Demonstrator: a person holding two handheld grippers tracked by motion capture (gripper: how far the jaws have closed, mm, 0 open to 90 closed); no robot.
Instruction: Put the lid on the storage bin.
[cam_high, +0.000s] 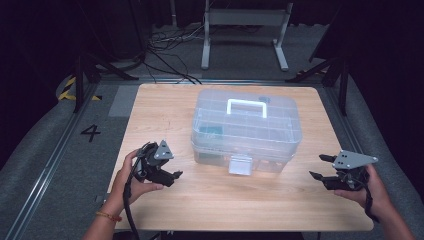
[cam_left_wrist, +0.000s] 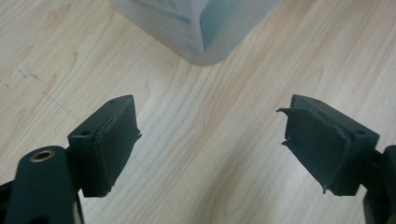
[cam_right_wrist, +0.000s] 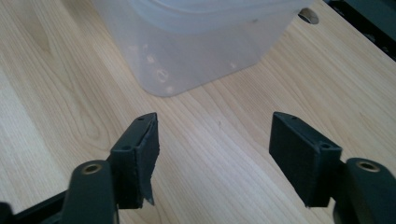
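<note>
On the middle of the wooden table (cam_high: 165, 107) a clear plastic storage box (cam_high: 246, 131) is seen standing upright, its lid down, its white carrying handle (cam_high: 246, 107) folded flat on top and its front latch (cam_high: 240, 165) facing the person — whether that latch is fastened or loose cannot be told from the high view. Some small contents, one of them greenish, are made out through the wall at the box's left end, but they cannot be identified. The left gripper (cam_high: 176, 175) is held low near the box's front left corner, its jaws spread wide with nothing but bare wood between them; in the left gripper view that corner of the box (cam_left_wrist: 198, 28) lies ahead, well clear of the pads (cam_left_wrist: 114, 144). The right gripper (cam_high: 320, 167) is held off the box's right end, likewise open and empty, and in the right gripper view the box (cam_right_wrist: 196, 42) is seen beyond its fingertips, untouched. Nothing is gripped by either tool. By this showing the work on the box is judged to be at a standstill between steps or barely begun — the box is closed, untouched and squarely placed, and any opening, lifting or moving of it is left to be done.
</note>
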